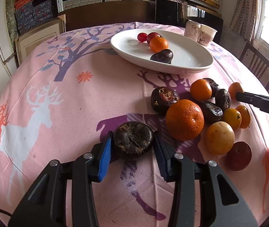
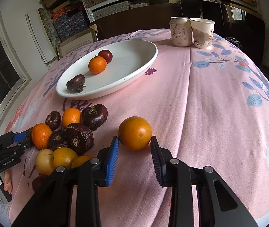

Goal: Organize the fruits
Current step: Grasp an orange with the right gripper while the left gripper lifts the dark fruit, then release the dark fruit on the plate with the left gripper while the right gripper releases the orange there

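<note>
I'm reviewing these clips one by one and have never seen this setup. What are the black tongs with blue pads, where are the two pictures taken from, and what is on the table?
No robot here: a person holds one pair of hand-held tongs in each hand, with a camera on each looking along its fingers. The left wrist view shows the left tongs closed on a dark brown water chestnut. The right wrist view shows the right tongs around a round orange fruit, pads at its sides. On the pink patterned tablecloth lie a loose heap of fruit, a white oval plate holding a few pieces, a drink can and a paper cup.
</note>
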